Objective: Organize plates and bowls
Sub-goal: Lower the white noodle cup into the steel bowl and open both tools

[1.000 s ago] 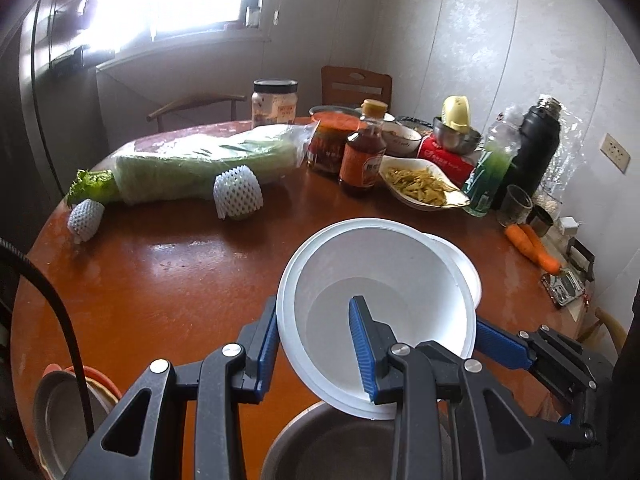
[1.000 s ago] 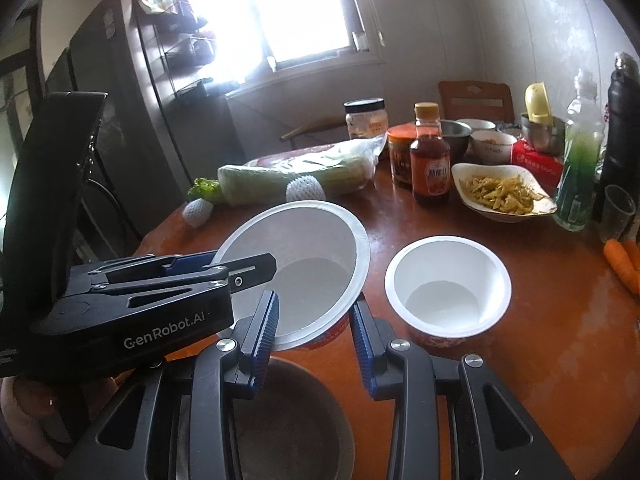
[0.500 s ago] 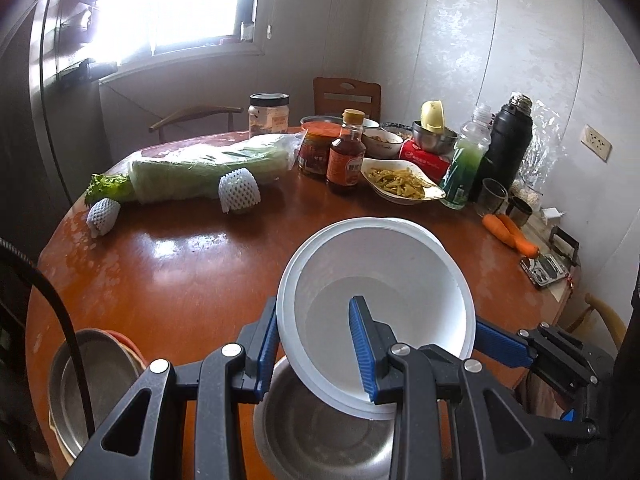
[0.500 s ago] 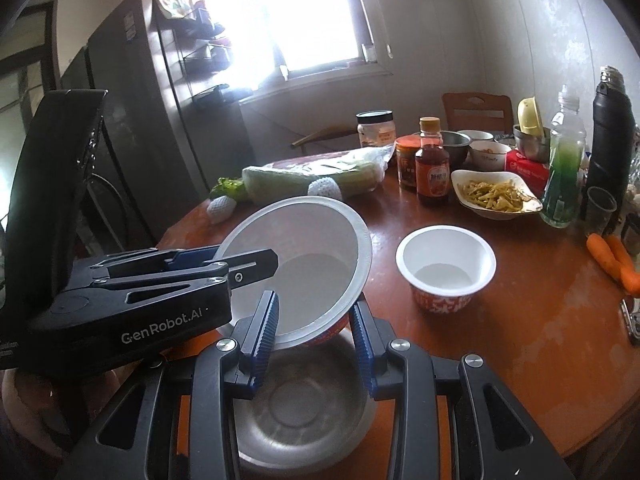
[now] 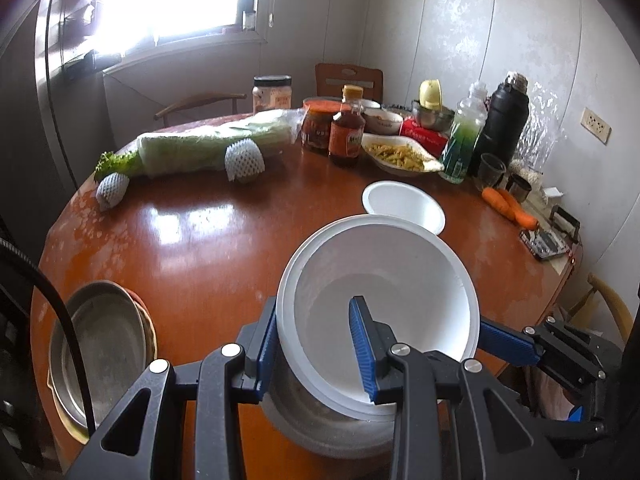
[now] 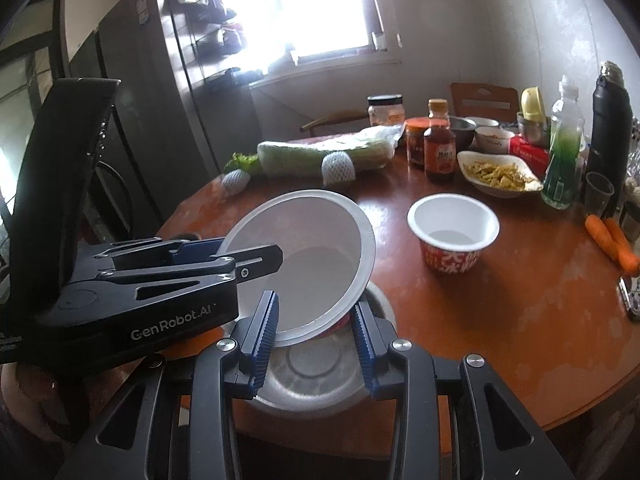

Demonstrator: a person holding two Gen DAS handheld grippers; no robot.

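Observation:
A large white paper bowl (image 5: 384,280) hangs tilted over a steel bowl (image 5: 320,432) that sits on the round wooden table (image 5: 192,248) near its front edge. My left gripper (image 5: 314,312) is shut on the white bowl's rim, one pad inside and one outside. My right gripper (image 6: 315,308) clasps the same bowl (image 6: 312,240) low on its red-printed side, above the steel bowl (image 6: 316,376). A smaller white cup bowl with red print (image 6: 452,224) stands alone further back. A steel plate on orange plates (image 5: 104,340) rests at the table's left edge.
Along the far side lie a wrapped cabbage (image 5: 212,144), two net-wrapped fruits, jars, a sauce bottle (image 5: 346,136), a dish of food (image 5: 396,156), a green bottle, a black flask (image 5: 504,120) and carrots (image 5: 508,208). A black cable (image 5: 60,312) crosses the plates.
Both grippers have drawn back toward the table's near edge with the white bowl between them. The steel bowl and the plate stack have come further into view, and the small cup now stands apart behind.

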